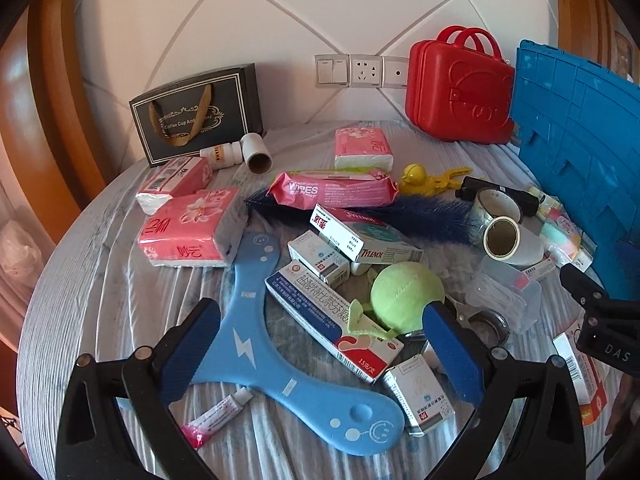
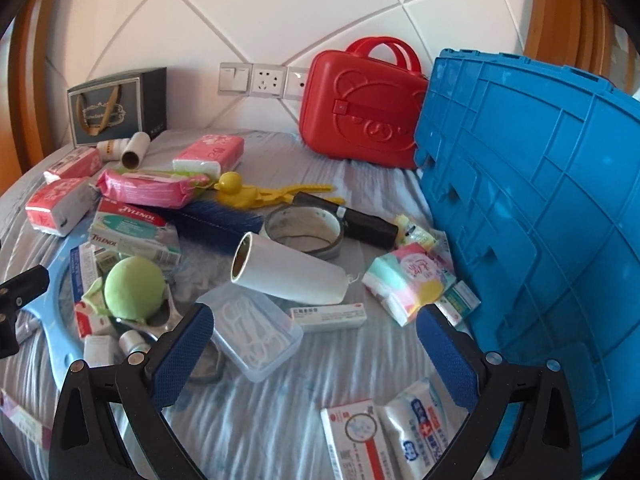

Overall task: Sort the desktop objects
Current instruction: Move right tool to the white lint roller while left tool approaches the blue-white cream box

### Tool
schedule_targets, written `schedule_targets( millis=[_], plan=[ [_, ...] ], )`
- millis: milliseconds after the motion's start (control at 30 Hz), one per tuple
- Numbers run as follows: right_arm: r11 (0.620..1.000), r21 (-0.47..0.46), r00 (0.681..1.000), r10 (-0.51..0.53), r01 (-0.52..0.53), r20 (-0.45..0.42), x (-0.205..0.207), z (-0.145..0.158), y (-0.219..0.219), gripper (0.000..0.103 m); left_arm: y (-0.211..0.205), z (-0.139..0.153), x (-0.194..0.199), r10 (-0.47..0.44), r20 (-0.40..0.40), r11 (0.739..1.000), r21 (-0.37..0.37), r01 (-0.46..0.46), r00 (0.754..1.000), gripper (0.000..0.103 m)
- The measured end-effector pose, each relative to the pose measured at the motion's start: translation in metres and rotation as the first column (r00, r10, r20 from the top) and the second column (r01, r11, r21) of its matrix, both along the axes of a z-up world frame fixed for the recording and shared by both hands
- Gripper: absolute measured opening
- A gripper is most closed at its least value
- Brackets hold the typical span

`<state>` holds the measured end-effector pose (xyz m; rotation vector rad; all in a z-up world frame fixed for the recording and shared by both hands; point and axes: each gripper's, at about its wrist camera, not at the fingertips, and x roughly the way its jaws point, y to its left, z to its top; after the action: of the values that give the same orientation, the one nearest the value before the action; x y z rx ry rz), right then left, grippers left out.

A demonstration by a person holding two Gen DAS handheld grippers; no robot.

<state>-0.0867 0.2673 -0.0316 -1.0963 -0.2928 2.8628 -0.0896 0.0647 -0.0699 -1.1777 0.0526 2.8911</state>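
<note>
Desktop clutter lies spread left of the blue crate [image 2: 540, 208]. Lint roller [image 2: 292, 276] beside it: light, stiff, rolls; take across the barrel. Medicine boxes [image 1: 332, 312]: light, crushable; pinch narrow sides. Left gripper [image 1: 320, 344] and right gripper [image 2: 316, 348] both spread wide, holding nothing.

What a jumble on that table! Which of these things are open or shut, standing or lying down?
Left gripper: jaws wide open, holding nothing.
Right gripper: jaws wide open, holding nothing.
Red case: latched shut, standing upright.
Blue crate: tipped on its side.
Clear plastic box: lid closed, lying flat.
White roll: lying on its side.
Gift bag: standing upright.
White bottle: capped, lying down.
</note>
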Motion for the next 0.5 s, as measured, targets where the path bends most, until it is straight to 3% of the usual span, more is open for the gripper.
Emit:
schedule_targets(
  millis=[200, 400, 500],
  plan=[
    [0.998, 0.053, 0.998, 0.043, -0.045, 0.034, -0.028, -0.019, -0.006, 0.103, -0.001, -0.012, -0.011, -0.005, 0.018, 1.000, 0.009, 0.005, 1.000, 0.103],
    [0.986, 0.128, 0.987, 0.090, -0.107, 0.134, -0.070, -0.054, -0.004, 0.103, -0.002, -0.021, -0.019, 0.021, 0.043, 1.000, -0.003, -0.021, 0.999, 0.103],
    [0.987, 0.102, 0.986, 0.112, -0.126, 0.127, -0.082, -0.061, -0.001, 0.103, -0.005, -0.028, -0.022, 0.040, 0.045, 0.999, 0.003, -0.040, 0.998, 0.103]
  ],
)
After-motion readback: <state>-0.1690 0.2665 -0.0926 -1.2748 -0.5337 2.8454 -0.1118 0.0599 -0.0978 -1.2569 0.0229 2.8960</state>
